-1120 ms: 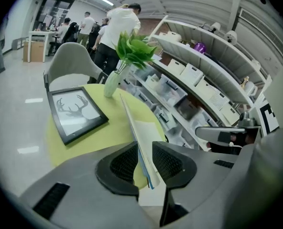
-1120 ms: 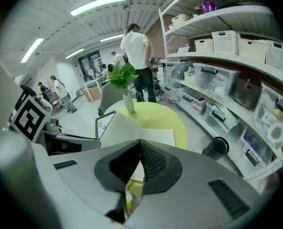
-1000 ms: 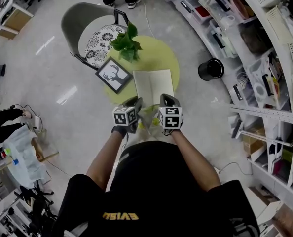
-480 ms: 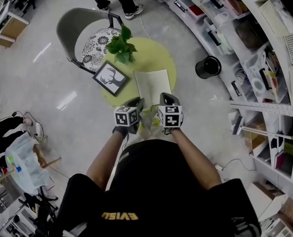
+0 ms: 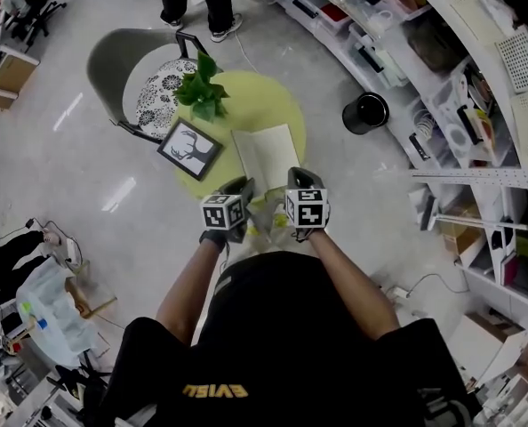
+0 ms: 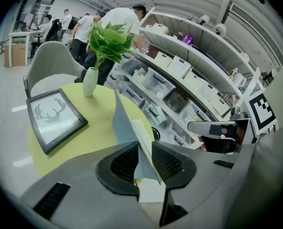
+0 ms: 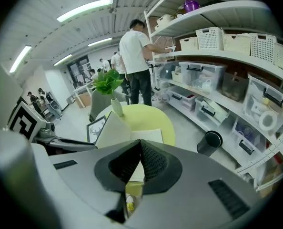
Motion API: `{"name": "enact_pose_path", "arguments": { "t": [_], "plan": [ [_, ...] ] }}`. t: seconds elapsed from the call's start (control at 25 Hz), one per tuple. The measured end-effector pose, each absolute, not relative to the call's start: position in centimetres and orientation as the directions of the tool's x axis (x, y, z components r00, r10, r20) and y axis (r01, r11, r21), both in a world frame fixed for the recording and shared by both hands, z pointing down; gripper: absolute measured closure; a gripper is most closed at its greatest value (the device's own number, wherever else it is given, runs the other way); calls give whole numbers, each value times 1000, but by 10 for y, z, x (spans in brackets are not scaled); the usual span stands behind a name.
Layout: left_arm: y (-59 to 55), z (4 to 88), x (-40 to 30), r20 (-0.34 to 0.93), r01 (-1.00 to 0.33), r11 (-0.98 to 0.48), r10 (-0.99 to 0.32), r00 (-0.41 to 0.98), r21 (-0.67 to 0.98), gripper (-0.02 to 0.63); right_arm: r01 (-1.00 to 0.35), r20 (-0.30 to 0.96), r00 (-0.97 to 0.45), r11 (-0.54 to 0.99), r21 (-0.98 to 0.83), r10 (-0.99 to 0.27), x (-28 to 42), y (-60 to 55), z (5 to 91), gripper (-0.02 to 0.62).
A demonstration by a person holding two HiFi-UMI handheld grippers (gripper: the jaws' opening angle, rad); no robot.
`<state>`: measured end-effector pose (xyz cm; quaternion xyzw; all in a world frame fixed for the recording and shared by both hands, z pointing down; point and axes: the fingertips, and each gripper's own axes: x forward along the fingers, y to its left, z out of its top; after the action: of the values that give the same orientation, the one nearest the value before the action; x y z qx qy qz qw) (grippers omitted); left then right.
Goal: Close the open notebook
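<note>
Notebook half open, left leaf up

One notebook, one frame, one plant

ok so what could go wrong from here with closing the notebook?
1. The left claw has only the near edge of the raised cover between its pads. The cover could slip out and flop back open.
2. The right claw is shut and holds nothing, so the notebook isn't visibly pinned. A pull on the cover may drag it across the yellow table toward the framed deer picture.
</note>
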<state>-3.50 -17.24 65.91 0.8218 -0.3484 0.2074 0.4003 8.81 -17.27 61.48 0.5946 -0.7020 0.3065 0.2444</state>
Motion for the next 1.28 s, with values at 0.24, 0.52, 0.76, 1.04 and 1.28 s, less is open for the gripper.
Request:
{"name": "enact_pose_path", "arguments": {
  "t": [0.24,0.52,0.76,1.04,1.28],
  "plan": [
    [-173,658,-27,618,-730,-460,-398,678,506,511,-987,721,-159,92,-131,-674,95,-168,618,595],
    [-174,659,-19,615,-719,-478,-385,688,505,512,-989,724,-140,64,-132,-675,104,-163,621,595],
    [-174,659,-9,613,-706,-497,-371,698,504,512,-991,726,-120,41,-126,-677,115,-159,622,595],
    [-175,659,6,611,-686,-522,-344,713,507,512,-992,740,-102,14,-124,-664,127,-153,628,595],
    [-176,662,20,608,-670,-535,-324,725,514,511,-993,746,-87,-5,-121,-660,139,-153,630,594]
  ]
}}
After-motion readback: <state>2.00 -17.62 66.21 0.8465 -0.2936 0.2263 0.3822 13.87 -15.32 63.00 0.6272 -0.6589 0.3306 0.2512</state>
